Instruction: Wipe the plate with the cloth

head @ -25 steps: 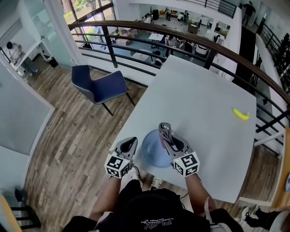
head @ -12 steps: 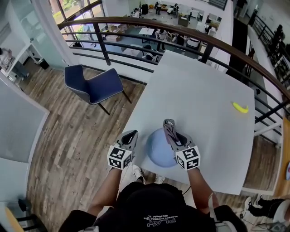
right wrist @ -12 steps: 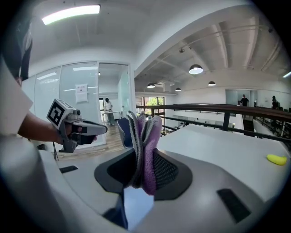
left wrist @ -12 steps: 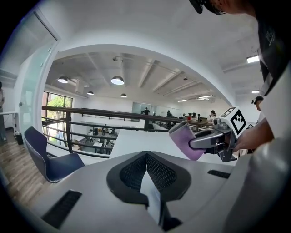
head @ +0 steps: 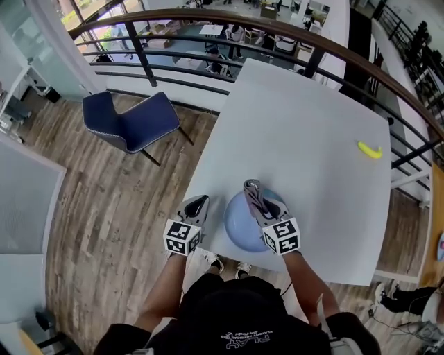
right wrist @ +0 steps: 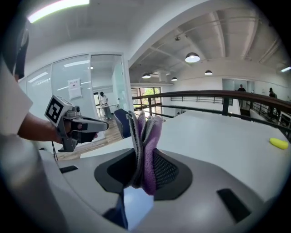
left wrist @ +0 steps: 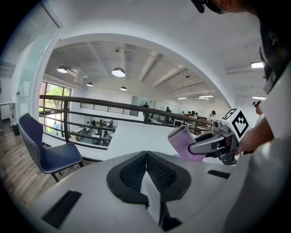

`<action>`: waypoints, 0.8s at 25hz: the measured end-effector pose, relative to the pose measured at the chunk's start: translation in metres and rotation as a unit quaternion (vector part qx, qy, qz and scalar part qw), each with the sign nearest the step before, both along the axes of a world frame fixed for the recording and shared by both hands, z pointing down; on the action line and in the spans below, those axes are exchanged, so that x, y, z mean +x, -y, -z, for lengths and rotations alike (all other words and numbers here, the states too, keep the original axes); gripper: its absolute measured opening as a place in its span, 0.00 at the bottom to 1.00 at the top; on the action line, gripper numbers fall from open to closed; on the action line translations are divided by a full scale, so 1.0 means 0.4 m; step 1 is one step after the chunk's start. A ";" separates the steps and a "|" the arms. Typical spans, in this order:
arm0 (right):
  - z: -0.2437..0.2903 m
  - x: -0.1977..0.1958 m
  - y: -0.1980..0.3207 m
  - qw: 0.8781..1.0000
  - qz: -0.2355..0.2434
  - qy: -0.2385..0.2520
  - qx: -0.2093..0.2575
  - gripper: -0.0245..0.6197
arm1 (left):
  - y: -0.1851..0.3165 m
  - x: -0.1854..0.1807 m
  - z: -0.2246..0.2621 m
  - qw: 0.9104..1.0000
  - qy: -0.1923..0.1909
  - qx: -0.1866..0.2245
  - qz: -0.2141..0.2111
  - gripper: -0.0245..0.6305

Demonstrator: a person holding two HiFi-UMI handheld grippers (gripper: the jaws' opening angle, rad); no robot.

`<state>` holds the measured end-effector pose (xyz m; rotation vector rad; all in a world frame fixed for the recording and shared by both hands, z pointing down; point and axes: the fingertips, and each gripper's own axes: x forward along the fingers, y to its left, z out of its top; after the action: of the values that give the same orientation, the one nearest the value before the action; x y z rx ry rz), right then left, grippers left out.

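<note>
A blue plate (head: 241, 227) sits near the front left edge of the white table (head: 298, 125). My right gripper (head: 251, 188) hovers over the plate, shut on a folded purple-and-grey cloth (head: 254, 195) that sticks up past its tips. In the right gripper view the cloth (right wrist: 145, 136) stands between the jaws, and a sliver of the plate (right wrist: 132, 205) shows below. My left gripper (head: 198, 204) is shut with nothing in it, just left of the plate at the table's edge. The left gripper view shows the cloth (left wrist: 184, 141) off to the right.
A yellow banana (head: 370, 150) lies at the table's far right. A blue chair (head: 128, 121) stands on the wooden floor to the left. A dark railing (head: 208, 17) curves round the far side of the table.
The head view has shifted slightly. My right gripper stays over the plate with the cloth, and the left stays beside the plate; neither has let go or taken anything.
</note>
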<state>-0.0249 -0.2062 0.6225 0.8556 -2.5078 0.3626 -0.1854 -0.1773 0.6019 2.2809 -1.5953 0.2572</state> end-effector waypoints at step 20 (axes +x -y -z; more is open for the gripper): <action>-0.210 -0.056 -0.041 0.992 -0.003 -0.091 -0.083 0.22 | 0.008 0.046 -0.129 0.999 0.005 -0.038 -0.029 0.06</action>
<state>-0.0472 -0.1896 0.7066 0.7939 -2.2723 0.4674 -0.1668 -0.1804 0.6537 2.2741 -1.4994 0.3376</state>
